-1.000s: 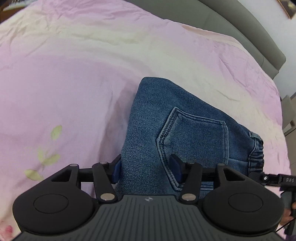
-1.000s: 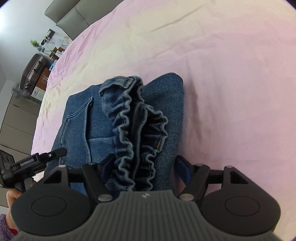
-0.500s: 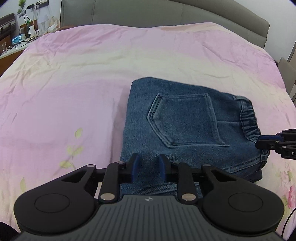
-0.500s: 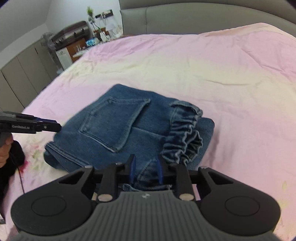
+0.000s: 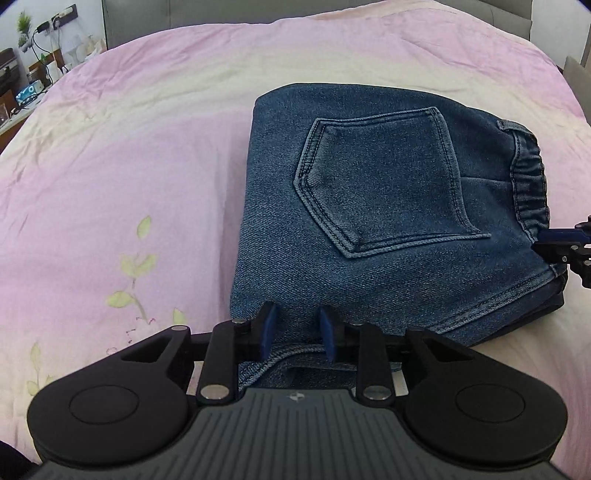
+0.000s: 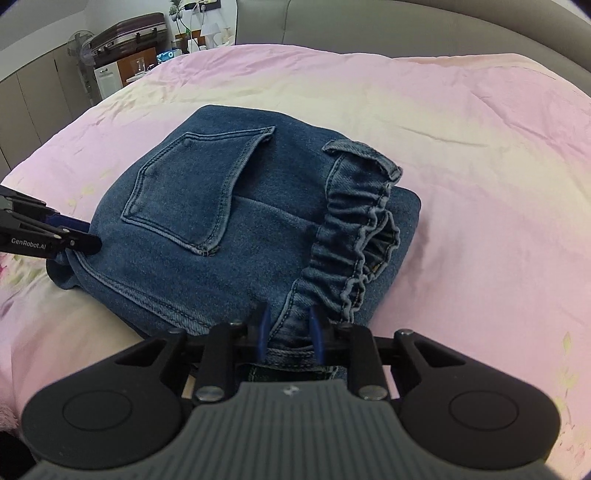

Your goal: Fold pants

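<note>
The folded blue denim pants [image 5: 369, 221] lie on the pink bedsheet [image 5: 129, 147], back pocket [image 5: 380, 184] facing up. My left gripper [image 5: 297, 321] clamps the near edge of the fold at the end away from the waistband; its jaws are opening slightly with denim still filling the gap. My right gripper [image 6: 289, 321] is shut on the near edge at the ruffled elastic waistband [image 6: 354, 240]. Each gripper shows in the other's view, the right gripper [image 5: 565, 243] at the waistband end and the left gripper [image 6: 55, 236] at the opposite end.
Pink sheet [image 6: 480, 147] spreads all round the pants [image 6: 221, 221]. A grey padded headboard [image 6: 369, 22] runs along the far side. Beyond the bed stand a suitcase [image 6: 125, 33], a fan [image 6: 79, 40] and a cluttered shelf with plants [image 5: 33, 66].
Both grippers went from wide open around the denim to closed on its near edge. Both views rolled level and drew back, so more of the bed and the pants shows.
</note>
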The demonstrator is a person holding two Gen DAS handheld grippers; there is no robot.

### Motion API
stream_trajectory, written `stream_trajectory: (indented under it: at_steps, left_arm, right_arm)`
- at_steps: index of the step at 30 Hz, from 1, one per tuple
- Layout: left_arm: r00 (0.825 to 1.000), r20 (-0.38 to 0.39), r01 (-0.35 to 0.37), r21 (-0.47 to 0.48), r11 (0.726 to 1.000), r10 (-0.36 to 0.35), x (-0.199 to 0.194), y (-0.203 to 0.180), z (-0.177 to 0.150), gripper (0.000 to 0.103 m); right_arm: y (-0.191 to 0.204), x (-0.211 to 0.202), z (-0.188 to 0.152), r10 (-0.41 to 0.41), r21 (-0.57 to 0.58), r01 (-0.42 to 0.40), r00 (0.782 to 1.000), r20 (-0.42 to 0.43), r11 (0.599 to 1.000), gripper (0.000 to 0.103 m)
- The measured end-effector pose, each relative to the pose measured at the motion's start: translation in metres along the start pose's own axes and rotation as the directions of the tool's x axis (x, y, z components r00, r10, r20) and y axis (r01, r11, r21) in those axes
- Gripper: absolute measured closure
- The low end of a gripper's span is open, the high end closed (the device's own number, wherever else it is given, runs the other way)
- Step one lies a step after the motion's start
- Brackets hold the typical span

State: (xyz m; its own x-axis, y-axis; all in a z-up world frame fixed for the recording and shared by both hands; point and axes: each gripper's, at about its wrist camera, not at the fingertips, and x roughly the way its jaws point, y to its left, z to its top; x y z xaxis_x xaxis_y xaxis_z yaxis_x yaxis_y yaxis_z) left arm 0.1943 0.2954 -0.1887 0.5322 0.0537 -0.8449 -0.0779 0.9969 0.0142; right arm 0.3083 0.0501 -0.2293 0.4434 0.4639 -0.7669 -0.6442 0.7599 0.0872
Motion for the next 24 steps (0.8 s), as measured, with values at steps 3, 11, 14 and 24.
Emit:
stream_trajectory:
  at_steps: [3,11,14,24]
  left_arm:
    - [0.999,0.005,-0.046,0.027,0.999,0.046,-0.01,-0.01,0.005,0.069]
    - [0.991,0.067,-0.124,0.076,0.989,0.119,-0.068,-0.039,0.011,0.07]
    - [0.985,0.112,-0.144,0.091,0.985,0.134,-0.105,-0.057,0.014,0.069]
    - [0.891,0.425,-0.21,0.067,0.975,0.162,-0.238,-0.132,-0.004,0.028]
  right_arm:
    - [0.001,-0.002,0.006,-0.002,0.0,0.002,1.0,-0.02,1.0,0.085]
    - [-0.01,-0.063,0.031,0.048,0.072,-0.052,0.997,0.063,0.996,0.04]
    - [-0.01,-0.102,0.035,0.035,0.063,-0.042,0.992,0.12,0.997,0.038]
    - [-0.01,-0.271,0.003,-0.042,0.068,0.017,0.917,0.396,0.998,0.014]
